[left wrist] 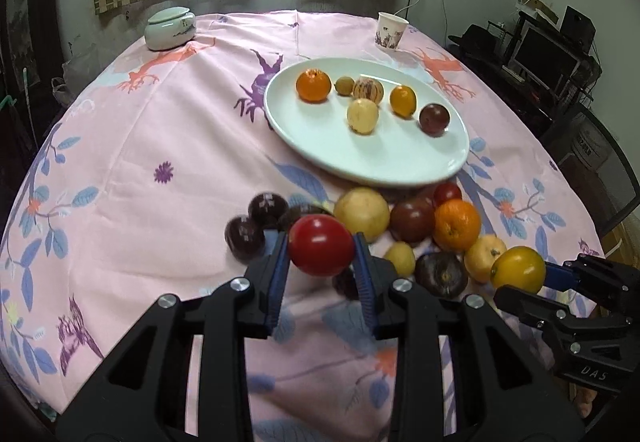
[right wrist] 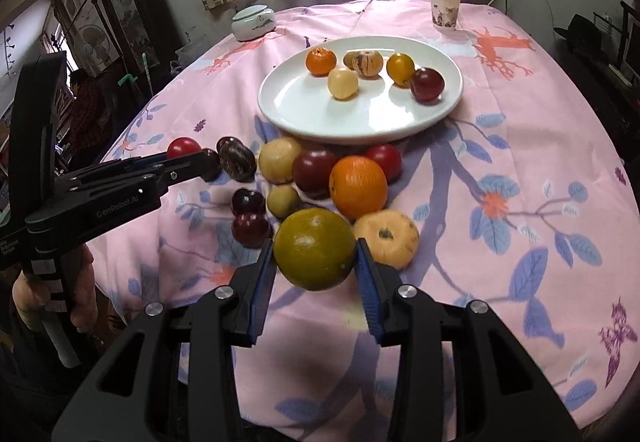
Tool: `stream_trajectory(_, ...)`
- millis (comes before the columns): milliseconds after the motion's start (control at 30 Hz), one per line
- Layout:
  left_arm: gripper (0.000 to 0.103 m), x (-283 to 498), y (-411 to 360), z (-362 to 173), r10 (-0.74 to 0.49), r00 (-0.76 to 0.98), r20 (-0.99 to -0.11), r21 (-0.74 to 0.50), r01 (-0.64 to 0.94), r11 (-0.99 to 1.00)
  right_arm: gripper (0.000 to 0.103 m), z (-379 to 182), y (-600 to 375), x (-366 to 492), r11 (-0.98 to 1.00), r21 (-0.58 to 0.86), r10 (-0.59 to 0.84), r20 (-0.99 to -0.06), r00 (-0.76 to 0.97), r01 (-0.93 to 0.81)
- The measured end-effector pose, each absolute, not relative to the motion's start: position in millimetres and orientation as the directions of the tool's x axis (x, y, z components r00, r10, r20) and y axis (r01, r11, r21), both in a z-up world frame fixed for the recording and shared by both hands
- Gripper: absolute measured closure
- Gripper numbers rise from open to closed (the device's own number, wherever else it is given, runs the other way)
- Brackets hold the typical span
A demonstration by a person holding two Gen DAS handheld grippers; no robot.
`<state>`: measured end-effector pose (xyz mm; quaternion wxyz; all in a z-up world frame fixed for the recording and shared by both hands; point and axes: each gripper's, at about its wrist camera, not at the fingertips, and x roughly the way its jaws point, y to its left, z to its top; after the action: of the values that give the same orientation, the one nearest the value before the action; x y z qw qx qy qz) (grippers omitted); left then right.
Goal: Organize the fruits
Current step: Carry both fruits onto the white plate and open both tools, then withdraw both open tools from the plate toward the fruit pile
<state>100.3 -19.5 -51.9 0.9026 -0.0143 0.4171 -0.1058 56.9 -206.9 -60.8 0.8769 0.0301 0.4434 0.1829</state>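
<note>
Above pink cloth: L gripper (left wrist: 321, 251) clamped on red tomato (left wrist: 321, 250), R gripper (right wrist: 316, 256) on yellow-green citrus (right wrist: 315, 248) (both lifted).

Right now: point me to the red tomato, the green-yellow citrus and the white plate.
red tomato (left wrist: 321, 250), left wrist view, middle of its front.
green-yellow citrus (right wrist: 315, 249), right wrist view, centre of its skin.
white plate (right wrist: 320, 114), right wrist view, bare near part.

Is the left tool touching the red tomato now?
Touching. In the left wrist view, the left tool has a blue pad pressed against each side of the red tomato, with no gap visible, and the tomato is above the tablecloth.
</note>
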Motion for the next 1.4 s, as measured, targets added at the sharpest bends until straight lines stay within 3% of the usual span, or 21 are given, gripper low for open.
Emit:
stream_trajectory(200,0.071,188.3,-24.1,-20.7,-0.186,0.644,-0.743,-0.085,0.184,0.979,0.063,-27.6,-191.2,134.8,0.924,0.157,0.336,-0.767,0.546,-0.348)
stream_trajectory(367,0.071,251.9,-36.3,-22.7,-0.198,0.614,-0.764,-0.097,0.195,0.976,0.063,-38.8,-184.6,212.8,0.947,0.099,0.257,-0.805,0.534,-0.306)
stream_trajectory(767,0.069,294.6,-43.0,-50.9,-0.184,0.576,-0.796,-0.103,0.169,0.980,0.063,-67.1,-188.5,282.8,0.968,0.092,0.203,-0.834,0.513,-0.234)
stream_trajectory(800,0.066,295.9,-43.0,-47.9,-0.184,0.585,-0.790,-0.105,0.167,0.980,0.063,-67.8,-188.2,284.0,0.971,0.076,0.185,-0.837,0.515,-0.225)
stream_trajectory(867,0.044,292.6,-41.0,-36.1,-0.191,0.608,-0.770,-0.113,0.164,0.980,0.059,-63.5,-191.1,281.6,0.975,0.061,0.168,-0.830,0.532,-0.212)
stream_trajectory(900,0.042,287.7,-38.5,-28.1,-0.194,0.626,-0.755,-0.120,0.160,0.980,0.057,-57.5,-194.2,277.7,0.976,0.064,0.171,-0.821,0.545,-0.210)
stream_trajectory(967,0.038,275.8,-32.4,-10.3,-0.205,0.654,-0.728,-0.134,0.157,0.978,0.036,-42.5,-200.3,267.4,0.978,0.052,0.163,-0.796,0.583,-0.202)
stream_trajectory(1067,0.036,249.4,-21.2,14.0,-0.239,0.676,-0.697,-0.182,0.155,0.971,0.037,-19.3,-209.7,246.2,0.980,0.026,0.147,-0.761,0.632,-0.197)
stream_trajectory(1167,0.015,207.6,-11.3,30.1,-0.243,0.718,-0.652,-0.182,0.162,0.970,0.036,-6.2,-221.6,216.3,0.978,0.043,0.168,-0.746,0.645,-0.205)
stream_trajectory(1200,0.012,191.2,-7.7,32.4,-0.228,0.737,-0.637,-0.168,0.155,0.973,0.036,-5.2,-226.4,203.1,0.979,0.051,0.170,-0.744,0.647,-0.199)
stream_trajectory(1400,0.005,112.4,19.9,10.3,-0.142,0.768,-0.624,-0.125,0.082,0.989,0.036,-29.2,-244.0,126.7,0.977,0.131,0.207,-0.765,0.610,-0.166)
